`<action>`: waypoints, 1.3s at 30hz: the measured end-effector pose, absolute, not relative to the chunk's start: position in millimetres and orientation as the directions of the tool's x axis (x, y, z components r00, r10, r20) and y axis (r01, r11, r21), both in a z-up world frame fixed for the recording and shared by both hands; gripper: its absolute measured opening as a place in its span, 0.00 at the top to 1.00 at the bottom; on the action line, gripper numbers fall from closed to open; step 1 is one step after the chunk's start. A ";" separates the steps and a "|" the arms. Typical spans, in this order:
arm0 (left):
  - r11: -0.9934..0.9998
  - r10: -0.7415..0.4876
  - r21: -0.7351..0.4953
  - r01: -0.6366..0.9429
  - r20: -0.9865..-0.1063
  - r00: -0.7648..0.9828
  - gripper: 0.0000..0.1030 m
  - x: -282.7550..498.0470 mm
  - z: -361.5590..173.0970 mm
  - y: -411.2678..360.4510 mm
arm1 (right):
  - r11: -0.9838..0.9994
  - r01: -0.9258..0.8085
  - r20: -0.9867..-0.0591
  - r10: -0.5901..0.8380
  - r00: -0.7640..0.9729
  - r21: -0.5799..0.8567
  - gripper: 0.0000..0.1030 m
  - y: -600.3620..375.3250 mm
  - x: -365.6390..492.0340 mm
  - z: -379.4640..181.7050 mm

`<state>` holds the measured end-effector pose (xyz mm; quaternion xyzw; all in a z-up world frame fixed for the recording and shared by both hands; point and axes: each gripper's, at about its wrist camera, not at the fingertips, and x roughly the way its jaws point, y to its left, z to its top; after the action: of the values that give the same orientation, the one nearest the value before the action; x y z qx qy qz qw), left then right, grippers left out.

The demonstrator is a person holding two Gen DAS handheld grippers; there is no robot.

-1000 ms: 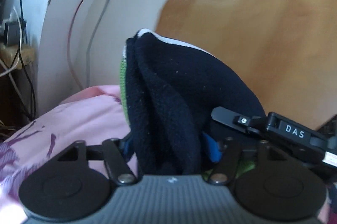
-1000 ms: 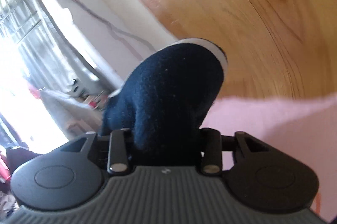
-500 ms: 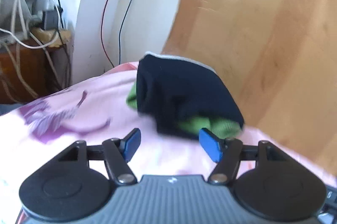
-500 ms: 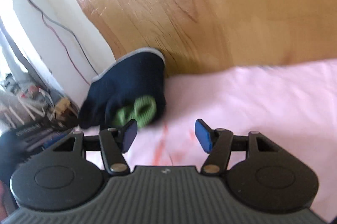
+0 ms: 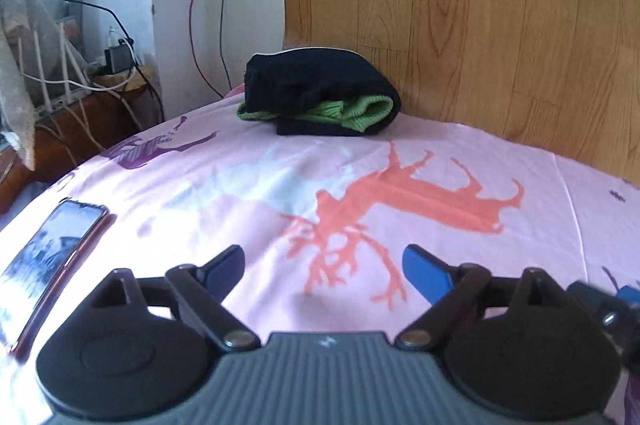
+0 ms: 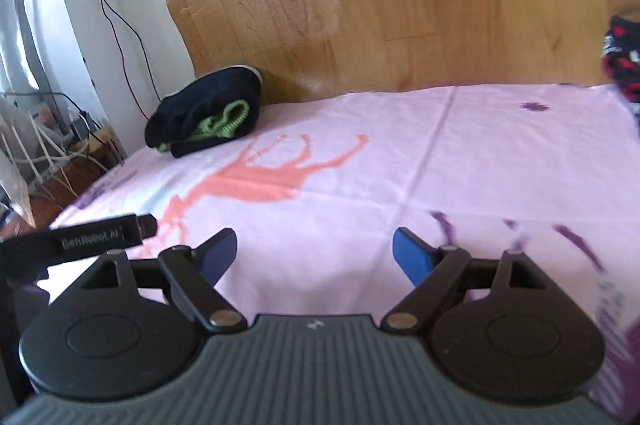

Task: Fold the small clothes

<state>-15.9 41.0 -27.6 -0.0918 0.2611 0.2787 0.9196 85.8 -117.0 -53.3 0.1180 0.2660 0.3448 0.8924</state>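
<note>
Folded black knit garment w/ green ribbed cuffs (image 5: 320, 101) lies at far edge of pink deer-print bed sheet (image 5: 400, 153), against wood-panel wall (image 5: 460, 5). Left gripper (image 5: 323, 267) & right gripper (image 6: 313, 253): fingers opening, nothing btw them, well apart from garment.

Folded garment (image 5: 320, 101) on the bed (image 5: 400, 161), at its far left corner, against the wooden headboard (image 5: 480, 5). Phone (image 5: 52, 253) flat near the bed's left edge. Cluttered side table (image 5: 80, 113) left of the bed, beyond that edge. Patterned cloth (image 6: 624, 65) at the far right corner.
</note>
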 end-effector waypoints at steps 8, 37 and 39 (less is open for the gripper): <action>0.790 0.522 0.000 -0.613 -0.526 0.672 0.00 -18.6 -35.2 28.3 | 0.698 -0.548 -0.373 0.713 0.593 0.462 0.11 -127.9 93.3 -56.2; 0.846 0.430 -0.037 -0.532 -0.543 0.721 0.00 -16.9 -42.7 27.6 | 0.645 -0.545 -0.365 0.759 0.539 0.536 0.10 -142.1 99.3 -61.5; 0.849 0.423 -0.043 -0.526 -0.539 0.728 0.00 -18.0 -42.4 27.8 | 0.647 -0.539 -0.359 0.756 0.548 0.539 0.10 -143.5 99.3 -61.3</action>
<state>-18.0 27.8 -42.4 -0.0969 0.2645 0.2568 0.9245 99.3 -143.5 -61.3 0.1864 0.2906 0.3765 0.8597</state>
